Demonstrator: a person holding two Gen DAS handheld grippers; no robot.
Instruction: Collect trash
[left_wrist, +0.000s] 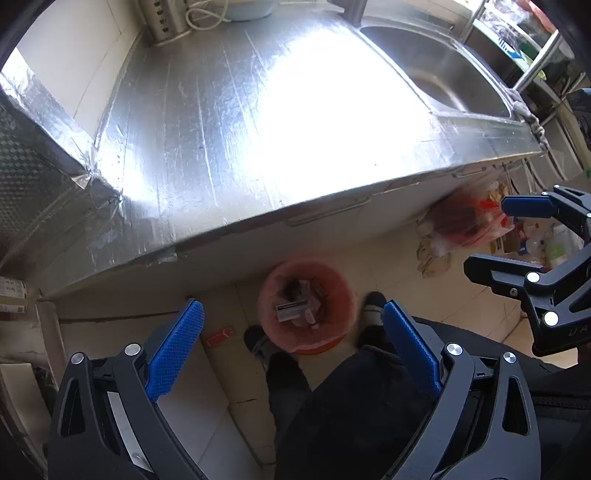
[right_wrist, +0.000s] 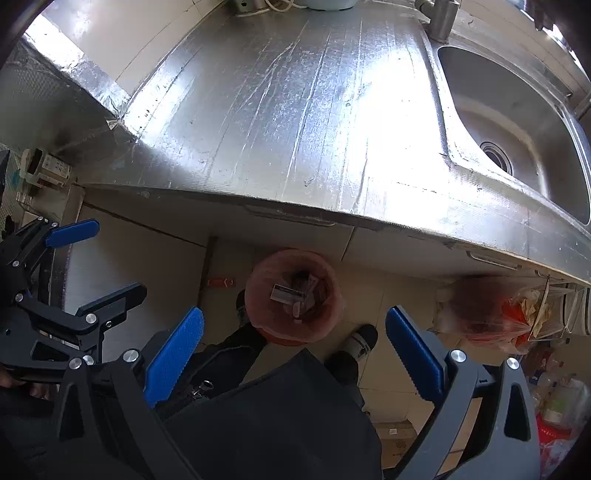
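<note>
An orange bin (left_wrist: 307, 306) lined with a pink bag stands on the floor by the counter front; it holds several scraps, among them a small printed box (left_wrist: 291, 309). The right wrist view shows the same bin (right_wrist: 293, 295) and box (right_wrist: 286, 292). My left gripper (left_wrist: 293, 325) hangs open and empty above the bin, and it appears at the left edge of the right wrist view as well (right_wrist: 98, 258). My right gripper (right_wrist: 295, 332) is also open and empty over the bin, seen from the left wrist at far right (left_wrist: 495, 236).
A foil-covered counter (left_wrist: 229, 122) with a steel sink (right_wrist: 517, 122) fills the upper half. A plastic bag of red and yellow items (right_wrist: 495, 317) hangs under the counter edge. A person's dark trousers and shoes (right_wrist: 364, 339) stand by the bin. A red wrapper (left_wrist: 219, 336) lies on the floor.
</note>
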